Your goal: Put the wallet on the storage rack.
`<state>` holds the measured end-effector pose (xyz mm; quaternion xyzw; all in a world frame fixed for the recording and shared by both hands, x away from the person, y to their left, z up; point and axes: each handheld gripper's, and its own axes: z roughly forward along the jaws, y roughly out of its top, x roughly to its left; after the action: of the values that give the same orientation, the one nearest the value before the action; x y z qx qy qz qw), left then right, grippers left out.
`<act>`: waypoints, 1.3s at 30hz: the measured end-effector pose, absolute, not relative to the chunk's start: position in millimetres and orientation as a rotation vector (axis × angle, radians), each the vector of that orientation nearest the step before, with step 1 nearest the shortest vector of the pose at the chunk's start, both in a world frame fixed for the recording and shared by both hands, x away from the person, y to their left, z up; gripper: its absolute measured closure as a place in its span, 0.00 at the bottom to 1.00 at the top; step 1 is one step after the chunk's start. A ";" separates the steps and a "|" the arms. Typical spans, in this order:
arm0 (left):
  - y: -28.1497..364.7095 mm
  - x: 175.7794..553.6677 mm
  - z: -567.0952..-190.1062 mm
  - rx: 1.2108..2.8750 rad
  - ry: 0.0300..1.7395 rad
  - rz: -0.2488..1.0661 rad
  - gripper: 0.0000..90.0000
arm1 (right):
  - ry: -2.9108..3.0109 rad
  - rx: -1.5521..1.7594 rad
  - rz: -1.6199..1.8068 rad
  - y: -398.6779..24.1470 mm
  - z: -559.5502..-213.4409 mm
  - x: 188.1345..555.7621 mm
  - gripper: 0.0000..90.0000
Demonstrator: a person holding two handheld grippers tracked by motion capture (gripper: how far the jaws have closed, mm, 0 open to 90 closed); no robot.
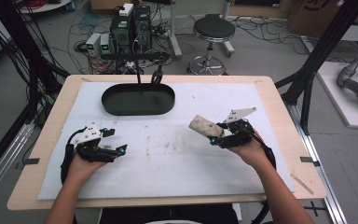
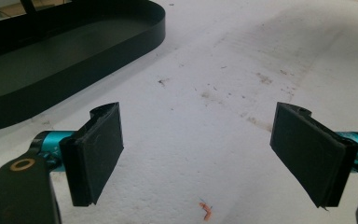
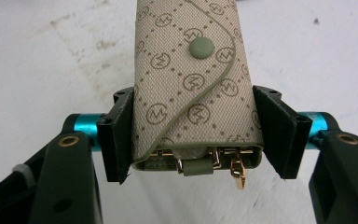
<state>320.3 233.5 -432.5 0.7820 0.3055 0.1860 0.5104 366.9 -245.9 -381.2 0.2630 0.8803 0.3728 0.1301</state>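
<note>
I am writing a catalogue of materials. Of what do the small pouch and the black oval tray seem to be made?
The pouch: probably coated canvas or faux leather, matte beige with a printed monogram, stitched edging, a snap button and gold-coloured metal hooks. The tray: likely painted metal or plastic, judging by its thin wall and smooth dark sheen.

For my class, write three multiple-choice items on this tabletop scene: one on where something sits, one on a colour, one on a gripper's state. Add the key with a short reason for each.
1. Where is the black oval tray?
A. At the far side of the white mat, left of centre
B. Under the right gripper
C. On the floor

2. What colour is the snap button on the patterned key pouch?
A. Red
B. Grey-green
C. Black

3. What state is the left gripper in?
A. Shut on the pouch
B. Shut on nothing
C. Open

Key: 1 A, the high view shows it beyond both hands on the mat. 2 B, the right gripper view shows it. 3 C, its jaws stand wide apart over bare mat, while the right gripper clamps the pouch.
</note>
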 end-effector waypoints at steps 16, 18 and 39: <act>234.4 319.5 -432.3 1.887 0.734 0.450 0.19 | 2.584 0.665 1.062 -186.4 -357.6 421.8 0.40; 234.7 319.1 -432.5 1.885 0.736 0.448 0.19 | 2.588 0.665 1.061 -182.8 -356.9 424.5 0.40; 244.5 305.4 -433.1 1.882 0.752 0.458 0.19 | 2.585 0.635 1.089 -121.8 -357.3 474.1 0.39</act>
<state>305.4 244.5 -433.1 0.7807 0.3118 0.1901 0.5071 474.1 -121.8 -357.3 0.2187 0.8910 0.3751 0.1324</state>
